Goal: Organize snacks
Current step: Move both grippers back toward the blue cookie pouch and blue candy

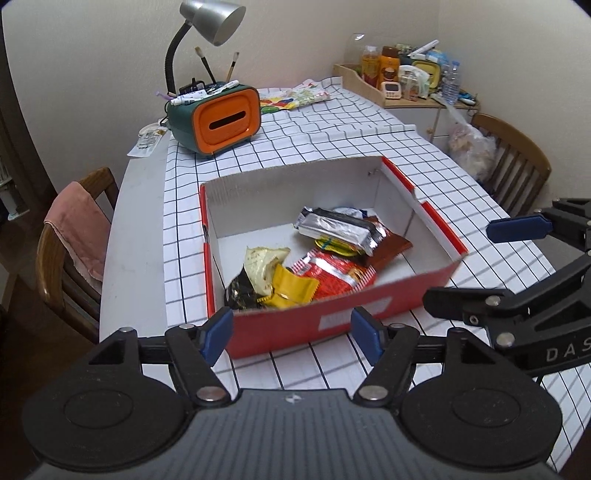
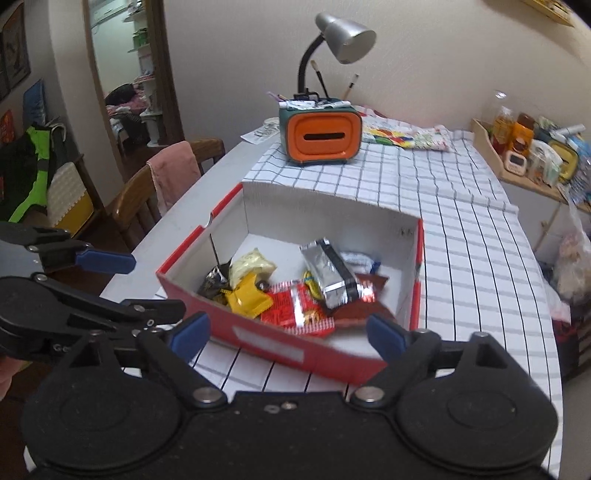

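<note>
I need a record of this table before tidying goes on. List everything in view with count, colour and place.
box: one, red outside, white inside, open, on the checked cloth
snack packets: several, silver, red, yellow, black, brown, heaped in the box
tablecloth: one, white with dark grid, over the table
tissue holder: one, green with orange front, far end of the table, pens on top
desk lamp: one, silver, behind the tissue holder
chairs: two, wooden, either side; this one carries a pink towel
side shelf: one, crowded with bottles, back corner
left gripper: open, empty, before the box
right gripper: open, empty, before the box
</note>
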Motion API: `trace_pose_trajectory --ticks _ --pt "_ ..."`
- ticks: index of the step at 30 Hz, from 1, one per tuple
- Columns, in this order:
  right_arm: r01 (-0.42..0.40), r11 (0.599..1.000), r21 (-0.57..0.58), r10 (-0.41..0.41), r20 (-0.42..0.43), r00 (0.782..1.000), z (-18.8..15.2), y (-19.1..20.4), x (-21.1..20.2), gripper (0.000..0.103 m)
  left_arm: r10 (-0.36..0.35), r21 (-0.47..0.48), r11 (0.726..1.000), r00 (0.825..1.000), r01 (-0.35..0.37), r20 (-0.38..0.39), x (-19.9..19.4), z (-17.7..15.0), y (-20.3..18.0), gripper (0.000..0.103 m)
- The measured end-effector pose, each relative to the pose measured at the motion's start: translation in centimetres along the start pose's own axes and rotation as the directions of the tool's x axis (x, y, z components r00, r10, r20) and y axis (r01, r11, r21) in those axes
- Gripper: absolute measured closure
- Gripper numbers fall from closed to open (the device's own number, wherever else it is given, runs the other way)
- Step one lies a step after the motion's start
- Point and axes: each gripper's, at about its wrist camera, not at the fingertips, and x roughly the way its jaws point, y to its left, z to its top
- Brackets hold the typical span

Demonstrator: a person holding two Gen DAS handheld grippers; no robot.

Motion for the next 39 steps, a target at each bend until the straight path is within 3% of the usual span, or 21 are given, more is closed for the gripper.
trace_pose_trajectory --ticks 5,14,20,26,34,39 --pt "-0.018 1.000 0.019 0.019 -0.023 1.000 -2.2 0.9 -0.6 0.002 -0.016 -0.003 1.000 1.000 0.016 0.006 -1.3 -2.1 0.3 0.024" --pt "-0.041 0.998 0.050 0.044 -0.061 0.997 -7.1 2.7 -1.2 0.000 -0.017 0.070 0.997 1.000 0.017 0.005 -2.1 -6.4 0.5 0.020" --pt "-0.055 0.997 0.053 0.059 -0.075 0.995 -11.1 3.6 -2.0 0.000 -0.080 0.142 0.986 0.994 0.089 -0.069 -0.9 -9.8 0.5 0.020" --pt "-0.061 0.996 0.067 0.069 -0.124 0.990 -14.5 4.0 -1.7 0.000 -0.086 0.231 0.966 0.988 0.113 -0.125 0.8 -12.8 -0.2 0.020" --pt "-0.059 0.993 0.100 0.075 -0.163 0.984 -16.9 4.5 -1.4 0.000 -0.090 0.295 0.945 0.978 0.144 -0.188 2.9 -14.2 -0.7 0.020" --pt "-0.073 0.992 0.105 0.090 -0.170 0.981 -17.3 5.2 -0.9 0.001 -0.121 0.273 0.944 0.965 0.185 -0.233 4.4 -14.2 -0.6 0.023"
